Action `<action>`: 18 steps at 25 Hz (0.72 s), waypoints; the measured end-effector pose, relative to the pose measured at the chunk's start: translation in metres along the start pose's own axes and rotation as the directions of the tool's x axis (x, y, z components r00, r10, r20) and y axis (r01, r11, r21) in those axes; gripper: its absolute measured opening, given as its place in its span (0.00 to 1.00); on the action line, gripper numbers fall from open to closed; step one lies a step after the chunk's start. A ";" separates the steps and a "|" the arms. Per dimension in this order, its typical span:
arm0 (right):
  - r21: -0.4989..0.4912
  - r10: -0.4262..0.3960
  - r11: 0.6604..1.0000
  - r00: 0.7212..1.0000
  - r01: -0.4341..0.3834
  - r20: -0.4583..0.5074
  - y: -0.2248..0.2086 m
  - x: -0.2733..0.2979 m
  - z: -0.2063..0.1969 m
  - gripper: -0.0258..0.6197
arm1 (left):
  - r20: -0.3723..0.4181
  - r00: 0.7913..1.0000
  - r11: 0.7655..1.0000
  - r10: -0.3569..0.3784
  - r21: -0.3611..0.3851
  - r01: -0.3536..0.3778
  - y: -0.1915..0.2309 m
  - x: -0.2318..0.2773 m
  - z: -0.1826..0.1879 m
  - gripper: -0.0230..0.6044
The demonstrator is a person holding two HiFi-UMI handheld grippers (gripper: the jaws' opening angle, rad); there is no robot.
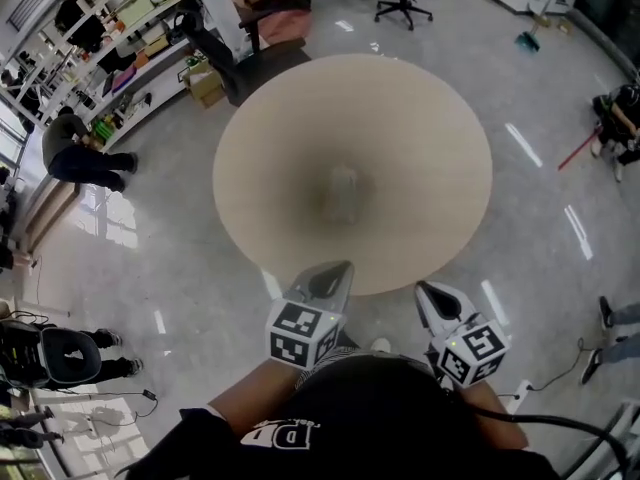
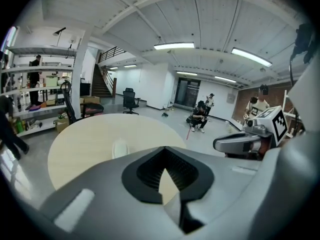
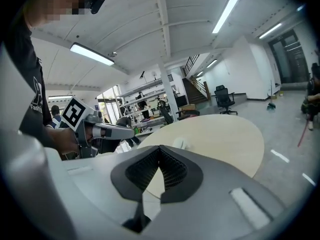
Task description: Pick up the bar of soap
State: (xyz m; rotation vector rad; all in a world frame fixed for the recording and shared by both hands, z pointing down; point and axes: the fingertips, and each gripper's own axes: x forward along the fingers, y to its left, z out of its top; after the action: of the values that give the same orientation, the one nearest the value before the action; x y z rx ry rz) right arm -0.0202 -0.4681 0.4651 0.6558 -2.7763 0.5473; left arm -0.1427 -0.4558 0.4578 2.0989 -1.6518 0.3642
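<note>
**Start of the approach.** The bar of soap (image 1: 343, 183), a pale oblong, lies alone near the middle of the round table (image 1: 270, 138), well apart from both claws. The head view blurs it, while the two gripper views show it flat on the bare top. The left claw (image 1: 335, 273) and the right claw (image 1: 428, 293) are held side by side close to the person, at the table's near edge. Their tips aim toward the soap, probably a ready posture before the reach. Each claw's jaws stand together with nothing between them. By judgement, no grasp has begun: one claw must first be opened, then carried forward over the table so that its jaws pass either side of the soap
</note>
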 end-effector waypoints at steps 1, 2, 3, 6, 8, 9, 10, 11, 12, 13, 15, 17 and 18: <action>-0.001 -0.013 1.000 1.000 0.013 -0.001 -0.001 0.004 0.004 0.05 | 0.002 1.000 1.000 -0.012 0.005 0.012 0.005 0.004 0.006 0.05; -0.002 -0.024 1.000 1.000 0.024 -0.003 -0.001 0.008 0.008 0.05 | 0.003 1.000 1.000 -0.023 0.009 0.023 0.009 0.007 0.011 0.05; -0.002 -0.034 0.999 0.999 0.034 -0.006 -0.002 0.014 0.012 0.05 | 0.001 0.999 0.999 -0.034 0.010 0.034 0.014 0.010 0.015 0.05; 0.011 -0.052 0.999 0.998 0.052 -0.019 0.003 0.038 0.027 0.05 | -0.008 0.998 0.998 -0.063 0.010 0.064 0.039 0.015 0.028 0.05; 0.023 -0.058 0.998 0.998 0.058 -0.032 0.012 0.061 0.038 0.05 | -0.018 0.997 0.997 -0.077 0.006 0.077 0.063 0.013 0.037 0.05; 0.029 -0.062 0.998 0.997 0.063 -0.038 0.015 0.072 0.041 0.05 | -0.025 0.996 0.997 -0.082 0.003 0.082 0.076 0.013 0.038 0.05; 0.032 -0.067 0.997 0.997 0.068 -0.043 0.016 0.082 0.042 0.05 | -0.031 0.996 0.996 -0.086 0.000 0.086 0.087 0.015 0.036 0.05; 0.034 -0.072 0.997 0.996 0.074 -0.047 0.015 0.091 0.041 0.05 | -0.034 0.995 0.996 -0.089 -0.003 0.089 0.096 0.019 0.035 0.05; 0.036 -0.080 0.996 0.996 0.081 -0.051 0.012 0.099 0.040 0.05 | -0.038 0.995 0.996 -0.094 -0.005 0.093 0.104 0.023 0.033 0.05; 0.038 -0.090 0.995 0.994 0.092 -0.055 0.011 0.107 0.041 0.05 | -0.043 0.994 0.995 -0.098 -0.006 0.098 0.111 0.026 0.034 0.05; 0.045 -0.114 0.992 0.991 0.117 -0.066 0.010 0.122 0.051 0.05 | -0.059 0.992 0.994 -0.109 -0.009 0.109 0.127 0.029 0.040 0.05; 0.047 -0.130 0.990 0.988 0.134 -0.078 0.009 0.137 0.060 0.05 | -0.076 0.990 0.993 -0.121 -0.015 0.120 0.141 0.036 0.046 0.05; 0.042 -0.134 0.990 0.988 0.137 -0.083 0.007 0.144 0.060 0.05 | -0.082 0.989 0.992 -0.125 -0.014 0.124 0.146 0.042 0.045 0.05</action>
State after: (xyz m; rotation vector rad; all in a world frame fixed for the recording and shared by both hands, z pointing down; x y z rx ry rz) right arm -0.1575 -0.5416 0.4533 0.8080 -2.6281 0.5992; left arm -0.2764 -0.5413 0.4642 2.1381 -1.4654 0.3971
